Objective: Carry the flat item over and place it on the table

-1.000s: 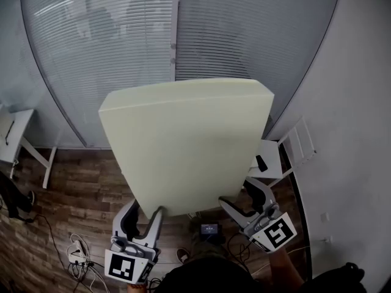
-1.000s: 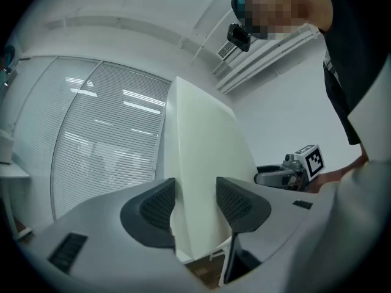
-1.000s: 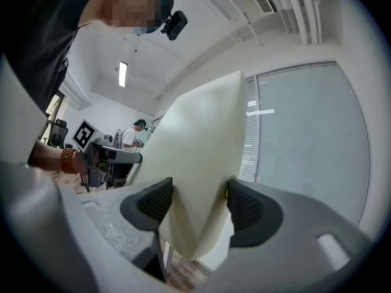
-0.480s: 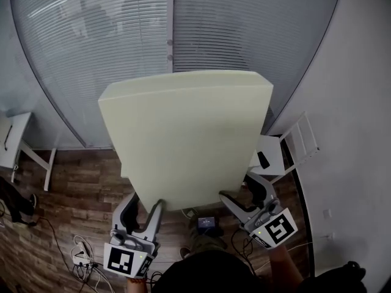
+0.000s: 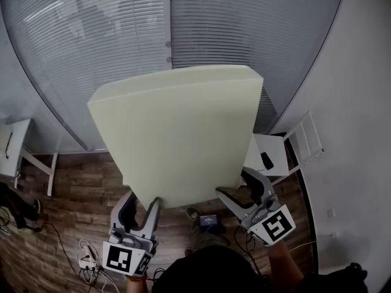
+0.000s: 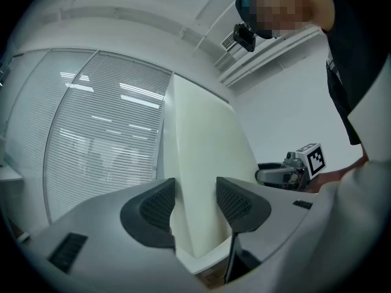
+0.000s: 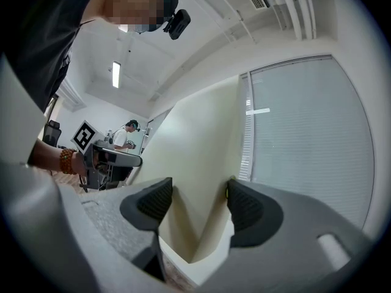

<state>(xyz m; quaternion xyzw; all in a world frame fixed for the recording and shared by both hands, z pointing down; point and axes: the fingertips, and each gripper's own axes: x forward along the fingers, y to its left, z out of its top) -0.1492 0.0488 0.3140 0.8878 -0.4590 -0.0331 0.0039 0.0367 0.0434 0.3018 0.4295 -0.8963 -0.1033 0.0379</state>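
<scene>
A large pale cream foam slab (image 5: 177, 133) is held up off the floor, tilted away from me, in the head view. My left gripper (image 5: 146, 207) is shut on its lower left edge and my right gripper (image 5: 235, 195) is shut on its lower right edge. In the left gripper view the foam slab (image 6: 198, 182) stands edge-on between both pads of my left gripper (image 6: 195, 203). The right gripper view shows the foam slab (image 7: 198, 157) pinched between the pads of my right gripper (image 7: 198, 203), dented at the pinch.
A glass wall with blinds (image 5: 122, 41) runs ahead, and a white wall (image 5: 354, 102) stands at right. A small white table (image 5: 272, 154) with a dark item sits at right. A white desk (image 5: 18, 145) stands at left. Cables (image 5: 88, 258) lie on the wood floor (image 5: 73, 194). Another person (image 7: 125, 136) stands far off.
The foam slab and both grippers have shifted a little left and up in the head view. The room below has slid by, so I am moving. Both grips are unchanged.
</scene>
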